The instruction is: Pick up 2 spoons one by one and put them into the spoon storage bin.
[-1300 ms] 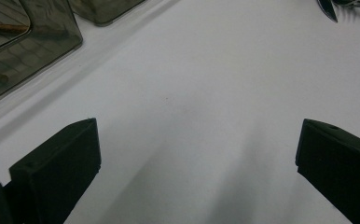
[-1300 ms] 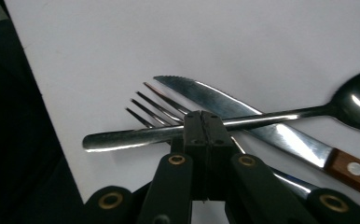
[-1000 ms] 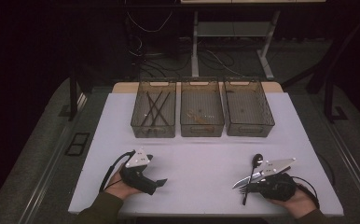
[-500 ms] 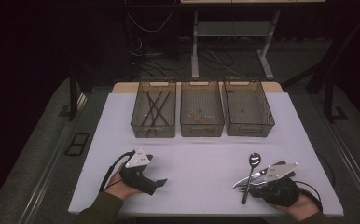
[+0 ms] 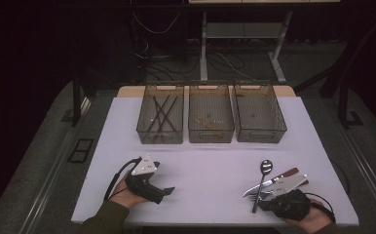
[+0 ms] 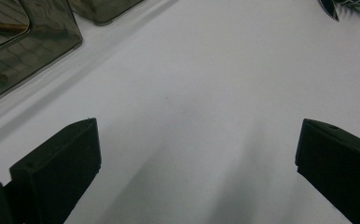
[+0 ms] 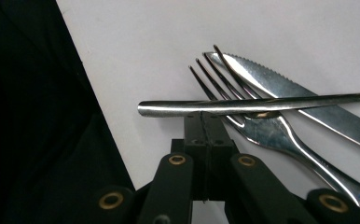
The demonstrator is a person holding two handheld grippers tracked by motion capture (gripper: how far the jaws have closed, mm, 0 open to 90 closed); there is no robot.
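Nearest me, my right claw (image 7: 205, 122) sits clenched at the bench's (image 5: 215, 161) front right edge, its jaws tight together just under the spoon (image 7: 262, 105) handle, which crosses over the fork (image 7: 257, 122) and the serrated knife (image 7: 299, 105); I can't tell whether it pinches the handle. My left claw (image 6: 197, 154) rests released at front left, jaws wide over bare bench. Farther back, three mesh bins (image 5: 211, 118) stand in a row, and I can read no writing anywhere.
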